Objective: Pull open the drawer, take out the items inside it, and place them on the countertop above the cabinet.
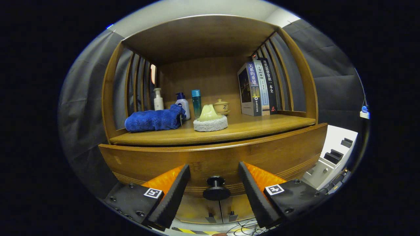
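Note:
The wooden drawer front (203, 159) runs across below the countertop (249, 126) and is closed. Its round black knob (216, 189) sits between my fingers, with a gap on each side. My gripper (215, 175) is open, its fingers flanking the knob without touching it. On the countertop lie a blue towel (154, 119) and a pale yellow sponge on a white scrub pad (210, 119).
Behind those stand a white pump bottle (158, 99), a white bottle with a blue cap (182, 103), a teal bottle (196, 102), a small lidded ceramic pot (221, 105) and upright books (257, 87). Cabinet doors (220, 209) sit under the drawer. A white unit (331, 157) stands to the right.

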### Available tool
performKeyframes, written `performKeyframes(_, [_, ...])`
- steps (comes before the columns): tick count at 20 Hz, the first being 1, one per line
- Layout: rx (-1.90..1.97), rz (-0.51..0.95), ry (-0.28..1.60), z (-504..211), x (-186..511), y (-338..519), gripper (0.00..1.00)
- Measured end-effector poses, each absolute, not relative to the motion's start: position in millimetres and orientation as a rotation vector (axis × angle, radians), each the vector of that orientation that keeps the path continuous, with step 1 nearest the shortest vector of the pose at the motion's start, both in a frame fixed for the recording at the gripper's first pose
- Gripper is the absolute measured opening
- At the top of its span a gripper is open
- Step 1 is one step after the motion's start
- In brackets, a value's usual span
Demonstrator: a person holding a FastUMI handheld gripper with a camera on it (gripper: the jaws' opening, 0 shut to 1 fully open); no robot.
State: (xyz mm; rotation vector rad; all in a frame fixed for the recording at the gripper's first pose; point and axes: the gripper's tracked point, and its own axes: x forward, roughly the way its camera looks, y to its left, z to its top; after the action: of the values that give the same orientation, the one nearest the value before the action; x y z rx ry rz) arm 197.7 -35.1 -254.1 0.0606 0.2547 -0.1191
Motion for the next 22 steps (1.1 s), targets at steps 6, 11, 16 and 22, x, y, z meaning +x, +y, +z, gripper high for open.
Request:
performKeyframes(6, [0.067,-0.119,0.263,-256,218,-38,0.98])
performKeyframes(11, [0.026,-0.135,0.241,-253,218,-42,0.98])
performKeyframes(16, [-0.012,-0.121,0.162,-213,198,-34,0.98])
performKeyframes(22, [0.025,-0.096,0.152,-169,141,-27,0.98])
